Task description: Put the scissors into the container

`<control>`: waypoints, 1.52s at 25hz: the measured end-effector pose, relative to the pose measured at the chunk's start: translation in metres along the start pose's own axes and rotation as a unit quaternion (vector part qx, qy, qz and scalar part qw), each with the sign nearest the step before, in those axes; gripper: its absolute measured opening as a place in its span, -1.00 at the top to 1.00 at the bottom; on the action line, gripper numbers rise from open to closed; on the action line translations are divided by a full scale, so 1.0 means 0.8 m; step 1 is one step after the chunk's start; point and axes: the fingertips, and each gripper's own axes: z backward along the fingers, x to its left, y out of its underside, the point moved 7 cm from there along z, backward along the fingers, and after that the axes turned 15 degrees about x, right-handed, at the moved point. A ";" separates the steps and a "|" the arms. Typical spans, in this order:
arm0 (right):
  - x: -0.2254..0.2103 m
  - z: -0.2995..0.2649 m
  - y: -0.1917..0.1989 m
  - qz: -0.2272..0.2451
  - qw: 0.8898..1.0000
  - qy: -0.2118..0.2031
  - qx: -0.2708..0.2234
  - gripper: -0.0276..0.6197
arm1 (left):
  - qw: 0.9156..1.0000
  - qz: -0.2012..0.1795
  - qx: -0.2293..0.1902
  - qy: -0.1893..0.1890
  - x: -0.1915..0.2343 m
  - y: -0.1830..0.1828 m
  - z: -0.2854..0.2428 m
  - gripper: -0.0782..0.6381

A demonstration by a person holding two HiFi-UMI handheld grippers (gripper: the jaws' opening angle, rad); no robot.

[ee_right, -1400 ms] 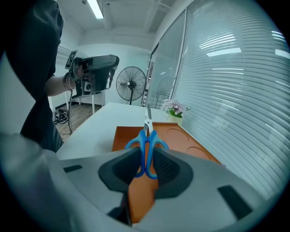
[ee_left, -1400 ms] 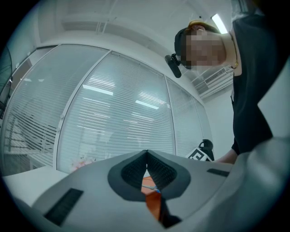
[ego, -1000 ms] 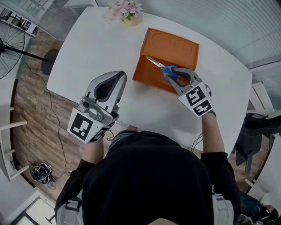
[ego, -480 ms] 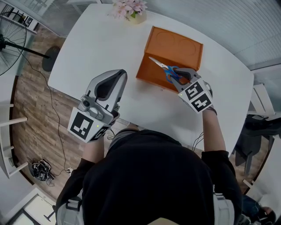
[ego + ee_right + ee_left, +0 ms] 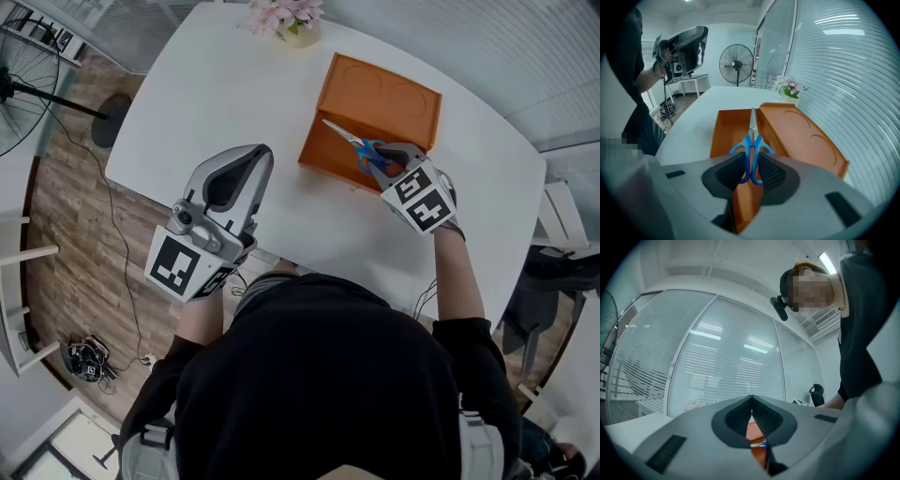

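The scissors (image 5: 359, 147) have blue handles and silver blades. My right gripper (image 5: 382, 159) is shut on the handles, with the blades pointing away over the orange container (image 5: 386, 94). In the right gripper view the scissors (image 5: 752, 140) hang tilted down above the container's open compartment (image 5: 724, 132), next to its flat panel with two round marks. My right gripper (image 5: 752, 172) has its pads pressed on both handle loops. Nearer the person's body, my left gripper (image 5: 256, 157) is raised off the table, shut and holding nothing; in its own view my left gripper (image 5: 751, 403) has its pads meeting.
The white table (image 5: 225, 94) carries a pot of pink flowers (image 5: 289, 19) at its far edge. A standing fan (image 5: 21, 89) and cables (image 5: 89, 366) are on the wooden floor to the left. A chair (image 5: 553, 272) stands to the right.
My right gripper has tipped downward and sunk a little with the scissors over the container. My left gripper has kept still.
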 end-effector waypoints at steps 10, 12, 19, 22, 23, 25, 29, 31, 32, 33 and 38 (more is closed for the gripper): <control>0.000 -0.008 -0.002 -0.006 0.999 -0.001 0.036 0.63 | 1.000 0.002 -0.003 0.004 0.006 -0.001 0.003 0.75; 0.000 -0.010 -0.002 -0.008 0.999 -0.002 0.045 0.63 | 1.000 0.002 -0.009 0.006 0.007 -0.005 0.003 0.75; 0.004 -0.016 -0.004 0.000 0.997 -0.010 0.074 0.63 | 1.000 0.016 -0.009 0.006 0.012 0.000 0.010 0.75; 0.007 -0.016 -0.004 -0.003 0.996 -0.015 0.084 0.63 | 1.000 0.014 -0.005 0.001 0.016 0.005 0.014 0.75; 0.009 -0.017 -0.004 -0.003 0.996 -0.016 0.088 0.63 | 1.000 0.014 -0.005 0.000 0.016 0.005 0.015 0.75; 0.009 -0.020 -0.004 -0.001 0.996 -0.016 0.090 0.63 | 1.000 0.015 -0.007 0.000 0.016 0.005 0.016 0.75; 0.008 -0.020 -0.004 -0.003 0.995 -0.016 0.100 0.63 | 1.000 0.016 -0.009 -0.002 0.016 0.006 0.018 0.75; 0.009 -0.020 -0.004 -0.005 0.994 -0.017 0.109 0.63 | 1.000 0.016 -0.009 -0.002 0.016 0.007 0.020 0.75; 0.009 -0.021 -0.004 -0.005 0.994 -0.018 0.111 0.63 | 1.000 0.016 -0.009 -0.003 0.017 0.007 0.021 0.75; 0.010 -0.022 -0.003 -0.003 0.993 -0.019 0.113 0.63 | 1.000 0.016 -0.009 -0.003 0.017 0.007 0.021 0.75; 0.013 -0.021 -0.003 0.001 0.992 -0.016 0.125 0.63 | 1.000 0.016 -0.010 -0.003 0.017 0.006 0.022 0.75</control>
